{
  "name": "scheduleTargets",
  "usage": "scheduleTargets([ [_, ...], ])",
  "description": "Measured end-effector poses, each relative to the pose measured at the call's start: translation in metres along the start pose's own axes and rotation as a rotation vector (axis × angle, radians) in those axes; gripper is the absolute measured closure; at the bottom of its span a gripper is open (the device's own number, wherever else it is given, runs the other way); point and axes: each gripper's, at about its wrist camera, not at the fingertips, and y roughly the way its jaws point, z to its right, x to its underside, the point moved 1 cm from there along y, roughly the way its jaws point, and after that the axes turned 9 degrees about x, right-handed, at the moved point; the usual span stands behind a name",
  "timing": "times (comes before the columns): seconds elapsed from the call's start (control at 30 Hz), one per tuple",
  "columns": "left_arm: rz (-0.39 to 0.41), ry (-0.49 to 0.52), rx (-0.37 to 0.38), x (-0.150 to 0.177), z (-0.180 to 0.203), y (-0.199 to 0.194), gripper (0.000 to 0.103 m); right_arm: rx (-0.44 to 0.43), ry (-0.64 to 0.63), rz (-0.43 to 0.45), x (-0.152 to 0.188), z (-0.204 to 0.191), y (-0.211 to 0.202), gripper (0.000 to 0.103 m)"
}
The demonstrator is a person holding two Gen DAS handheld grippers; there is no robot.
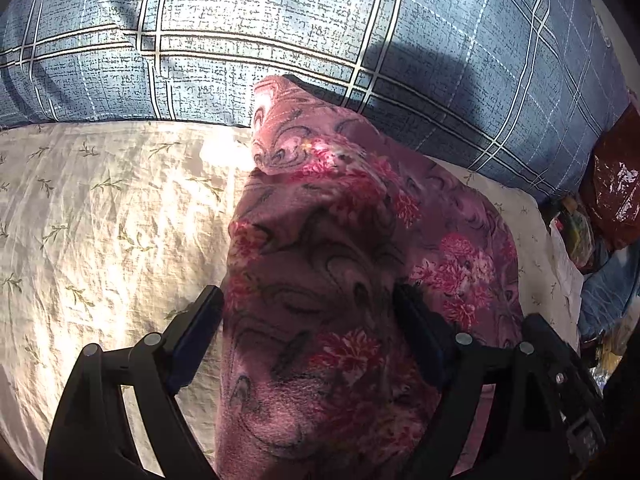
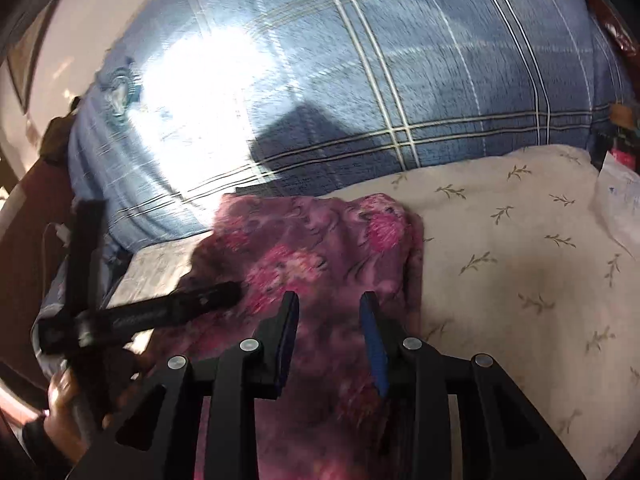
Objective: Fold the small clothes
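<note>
1. Left black two-finger gripper: jaws spread wide, the purple-pink floral fleece garment bunched up between the blue-padded fingers. Cloth fills the gap; can't tell if either pad actually presses it.
2. In the right wrist view the left gripper enters from lower left, tilted, tip touching the garment's left edge. The person's hand grips the handle at the bottom-left corner.
3. Right black two-finger gripper: jaws apart, narrower gap than the left, garment running up between them from bottom centre. Not closed on it.
4. Garment lies mid-frame on the cream leaf-print bedsheet, far end against the blue plaid pillow across the top.
5. Right wrist view is motion-blurred.
</note>
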Motion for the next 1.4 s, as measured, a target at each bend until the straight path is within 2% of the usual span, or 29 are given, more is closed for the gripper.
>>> scheduleTargets([
  [0.1,-0.012,-0.024,0.0,0.008,-0.002,-0.013,0.017,-0.049,-0.003,0.001,0.022,-0.005,-0.015,0.061],
  [0.13,0.001,-0.038,0.037,0.013,-0.004,-0.024,0.017,-0.038,-0.019,-0.021,0.029,-0.006,-0.013,0.053],
  [0.17,0.014,-0.04,0.056,0.018,-0.007,-0.034,0.017,-0.009,-0.061,-0.055,0.039,-0.009,-0.006,0.051],
  [0.23,0.033,-0.042,0.063,0.031,-0.015,-0.056,0.017,0.037,-0.185,0.007,0.047,-0.019,-0.01,0.052],
  [0.27,0.034,-0.05,0.075,0.039,-0.021,-0.067,0.017,0.058,-0.2,-0.011,0.044,-0.023,-0.011,0.052],
  [0.33,0.024,-0.069,0.11,0.055,-0.033,-0.083,0.017,0.05,-0.14,-0.014,0.038,-0.022,-0.019,0.05],
  [0.4,-0.003,-0.078,0.144,0.08,-0.04,-0.093,0.017,-0.024,-0.074,0.019,0.037,-0.021,-0.032,0.05],
  [0.47,-0.055,-0.052,0.132,0.109,-0.039,-0.087,0.017,-0.074,-0.05,0.026,0.047,-0.02,-0.039,0.05],
  [0.53,0.021,0.071,0.08,0.13,-0.029,-0.089,0.016,-0.051,-0.084,-0.019,0.062,-0.019,-0.033,0.051],
  [0.57,0.009,0.117,0.045,0.134,-0.023,-0.087,0.016,-0.038,-0.133,-0.013,0.07,-0.022,-0.032,0.051],
  [0.6,0.001,0.122,0.044,0.135,-0.022,-0.085,0.016,-0.019,-0.175,0.004,0.072,-0.027,-0.035,0.051],
  [0.63,-0.018,0.106,0.073,0.133,-0.022,-0.087,0.017,-0.001,-0.204,-0.021,0.067,-0.032,-0.037,0.051],
  [0.7,-0.041,0.048,0.162,0.12,-0.029,-0.096,0.017,-0.034,-0.148,-0.031,0.053,-0.028,-0.044,0.051],
  [0.73,-0.022,0.027,0.177,0.109,-0.033,-0.103,0.017,-0.061,-0.073,-0.004,0.039,-0.017,-0.048,0.051],
  [0.83,0.03,-0.015,0.18,0.068,-0.043,-0.111,0.017,-0.045,0.132,0.032,0.003,0.02,-0.044,0.049],
  [0.93,-0.018,-0.077,0.189,0.011,-0.044,-0.087,0.017,-0.024,0.257,-0.039,-0.026,0.044,-0.006,0.049],
  [1.0,-0.066,-0.122,0.199,-0.01,-0.042,-0.063,0.017,-0.017,0.313,-0.095,-0.037,0.052,0.025,0.049],
  [1.03,-0.092,-0.138,0.195,-0.017,-0.041,-0.051,0.017,-0.018,0.334,-0.122,-0.041,0.054,0.041,0.052],
  [1.1,-0.124,-0.141,0.182,-0.026,-0.037,-0.03,0.017,-0.043,0.346,-0.146,-0.047,0.053,0.061,0.073],
  [1.13,-0.135,-0.136,0.172,-0.03,-0.035,-0.023,0.017,-0.054,0.327,-0.173,-0.05,0.05,0.07,0.091],
  [1.17,-0.138,-0.131,0.166,-0.032,-0.033,-0.016,0.026,-0.052,0.304,-0.165,-0.053,0.048,0.071,0.093],
  [1.2,-0.13,-0.118,0.169,-0.035,-0.032,-0.012,0.032,-0.069,0.275,-0.119,-0.057,0.045,0.063,0.094],
  [1.27,-0.104,-0.093,0.15,-0.039,-0.032,-0.006,0.033,-0.092,0.229,-0.006,-0.062,0.043,0.043,0.094],
  [1.3,-0.101,-0.093,0.14,-0.038,-0.03,-0.001,0.033,-0.072,0.23,-0.013,-0.06,0.045,0.044,0.094],
  [1.37,-0.124,-0.113,0.126,-0.036,-0.032,0.013,0.033,0.022,0.221,-0.153,-0.05,0.053,0.074,0.092],
  [1.4,-0.118,-0.097,0.111,-0.036,-0.028,0.008,0.033,0.012,0.225,-0.162,-0.046,0.054,0.078,0.093],
])
